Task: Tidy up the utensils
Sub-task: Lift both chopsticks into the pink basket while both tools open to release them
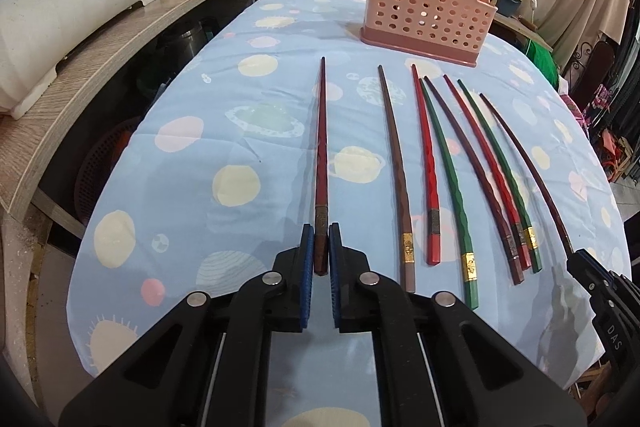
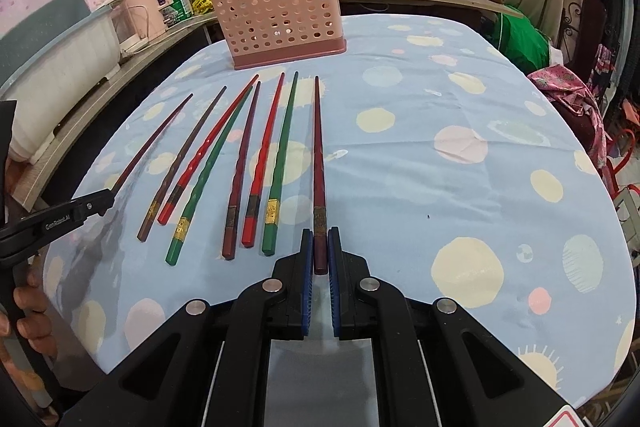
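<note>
**Left wrist view: a chopstick lined up between each pair of fingers**

Left wrist view shows the left gripper point(image 1: 321, 247) straddling the thick end of a dark red chopstick point(image 1: 321, 155), its blue pads close on either side; whether they actually press it I cannot tell; the stick's long axis runs straight ahead from the fingers toward the far edge of the table point(image 1: 200, 107), where the pink perforated holder point(image 1: 424, 11) stands. The right gripper point(image 2: 319, 247) sits the same way around the outermost dark chopstick point(image 2: 318, 155) on its side; contact is equally unclear. Six more chopsticks point(image 2: 236, 163) lie between the two, roughly parallel, tips toward the holder. Each stick already points along its own fingers, so I judge the next move needs a firm pinch, then a lift toward the holder.
</note>
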